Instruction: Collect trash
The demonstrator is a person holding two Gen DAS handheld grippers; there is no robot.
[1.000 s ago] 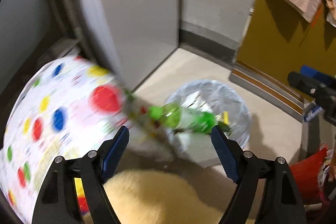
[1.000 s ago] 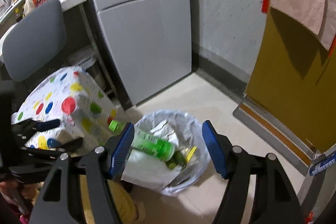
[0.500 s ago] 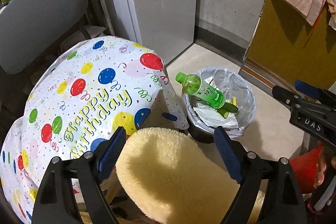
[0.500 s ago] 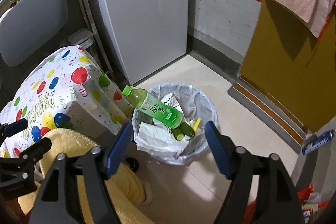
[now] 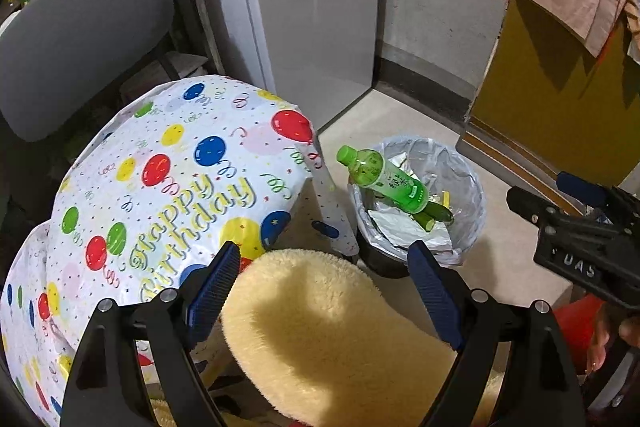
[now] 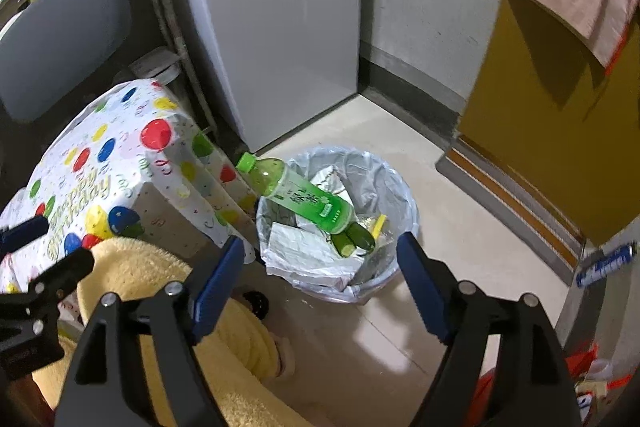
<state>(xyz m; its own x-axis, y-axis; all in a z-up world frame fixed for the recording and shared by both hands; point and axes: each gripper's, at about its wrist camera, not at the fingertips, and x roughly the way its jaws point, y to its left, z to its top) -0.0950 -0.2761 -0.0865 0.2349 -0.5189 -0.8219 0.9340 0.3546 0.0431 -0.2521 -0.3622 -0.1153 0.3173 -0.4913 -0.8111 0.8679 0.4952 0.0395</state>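
With the green bottle point(image 6: 296, 197) lying across the lined bin's point(image 6: 404, 183) heaped rubbish, that piece looks collected — both the left tongs point(image 5: 326, 291) and right tongs point(image 6: 320, 281) stand spread and empty, the right's jaws having just widened.

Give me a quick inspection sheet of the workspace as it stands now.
Surface: beige tiled floor; table under a balloon-print "Happy Birthday" plastic cloth.
Job's things: green plastic tea bottle lying tilted across the rim of the round bin with a clear liner, cap end overhanging; crumpled paper inside.
Clutter: yellow fluffy cushion; red packaging, lower right.
Grippers: left gripper open, empty; right gripper open, empty, jaws just widening.
Cables: nothing seen.
Surroundings: grey fridge, grey chair back, mustard door.
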